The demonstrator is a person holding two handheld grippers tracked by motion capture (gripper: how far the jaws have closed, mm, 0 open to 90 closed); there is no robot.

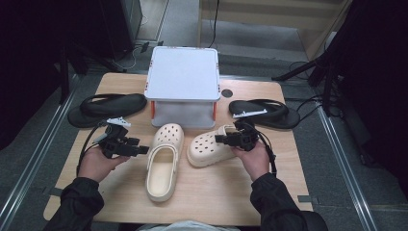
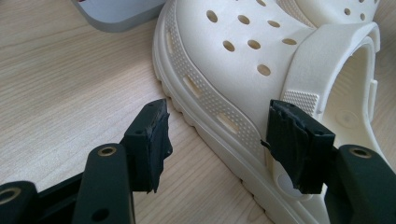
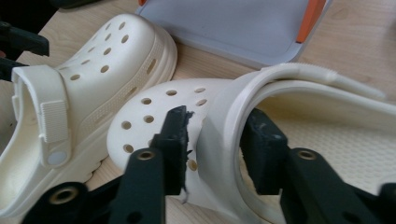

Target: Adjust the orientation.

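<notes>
Two cream clogs lie mid-table. The left clog (image 1: 163, 163) (image 2: 243, 42) points away from me. My left gripper (image 1: 142, 150) (image 2: 219, 140) is open at its left side, its jaws spread wide with the sole's edge running between them, near the strap rivet. The right clog (image 1: 207, 147) (image 3: 159, 100) lies angled with its toe toward the left. My right gripper (image 1: 219, 139) (image 3: 217, 140) is shut on this clog's upper rim, one jaw outside the holed upper and one inside the opening. Its heel strap stands raised.
A white-lidded box (image 1: 183, 77) (image 3: 243, 28) with orange clips stands behind the clogs. A black flip-flop (image 1: 106, 108) lies at the left and another black flip-flop (image 1: 267, 113) at the right. Bare wood lies in front of the clogs.
</notes>
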